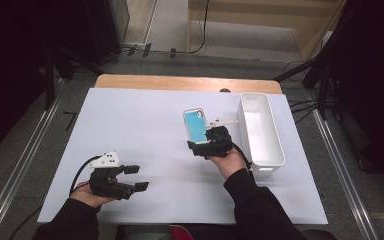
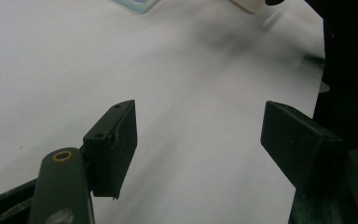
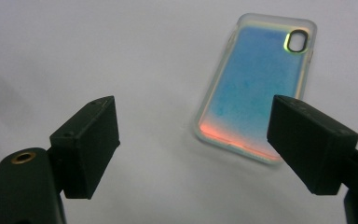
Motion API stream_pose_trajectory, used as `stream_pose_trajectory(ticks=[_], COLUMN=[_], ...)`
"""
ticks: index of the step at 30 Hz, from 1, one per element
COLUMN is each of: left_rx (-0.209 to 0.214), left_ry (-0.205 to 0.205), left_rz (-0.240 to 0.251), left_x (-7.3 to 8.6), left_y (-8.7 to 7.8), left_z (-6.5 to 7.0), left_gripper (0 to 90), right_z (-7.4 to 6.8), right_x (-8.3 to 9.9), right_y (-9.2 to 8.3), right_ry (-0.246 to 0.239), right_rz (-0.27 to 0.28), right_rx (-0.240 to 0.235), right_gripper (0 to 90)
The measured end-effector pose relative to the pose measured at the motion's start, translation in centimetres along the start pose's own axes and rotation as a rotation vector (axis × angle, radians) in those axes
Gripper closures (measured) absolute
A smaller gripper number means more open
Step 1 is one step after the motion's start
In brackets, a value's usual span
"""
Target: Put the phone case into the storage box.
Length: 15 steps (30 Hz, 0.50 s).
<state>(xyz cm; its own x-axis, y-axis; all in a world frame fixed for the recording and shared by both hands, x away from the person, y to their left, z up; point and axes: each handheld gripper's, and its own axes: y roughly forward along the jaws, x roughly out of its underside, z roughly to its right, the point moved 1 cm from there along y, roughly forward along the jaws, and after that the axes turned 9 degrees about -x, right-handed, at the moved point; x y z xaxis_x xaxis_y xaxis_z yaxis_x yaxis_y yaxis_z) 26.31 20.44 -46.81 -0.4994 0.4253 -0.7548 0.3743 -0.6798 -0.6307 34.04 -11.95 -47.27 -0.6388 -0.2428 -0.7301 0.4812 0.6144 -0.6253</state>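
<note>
Hovering just short of the phone case, the right gripper held its jaws apart and empty, the case lying flat on the white table cover at about one o'clock from them. The left gripper rested at seven o'clock of the cover, jaws likewise open on nothing. Judged from this, no grasp was yet made, and the white bin beside the case stood empty.
</note>
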Motion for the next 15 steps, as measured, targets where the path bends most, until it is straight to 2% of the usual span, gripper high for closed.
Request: stream_pose_trajectory(ticks=[9, 15], left_rx=[0.000, 0.000], left_ry=[-0.004, -0.002], left_rz=[-0.003, -0.004], left_x=[0.0, 0.0], left_y=[0.0, 0.0], left_z=[0.0, 0.0], left_gripper=[26.8, 26.8], right_z=[1.0, 1.3], right_x=[-1.1, -2.1], right_y=[1.1, 1.9], right_ry=[0.036, 0.040], right_rz=[0.014, 0.026], right_rx=[0.016, 0.031], right_gripper=[15.6, 15.6])
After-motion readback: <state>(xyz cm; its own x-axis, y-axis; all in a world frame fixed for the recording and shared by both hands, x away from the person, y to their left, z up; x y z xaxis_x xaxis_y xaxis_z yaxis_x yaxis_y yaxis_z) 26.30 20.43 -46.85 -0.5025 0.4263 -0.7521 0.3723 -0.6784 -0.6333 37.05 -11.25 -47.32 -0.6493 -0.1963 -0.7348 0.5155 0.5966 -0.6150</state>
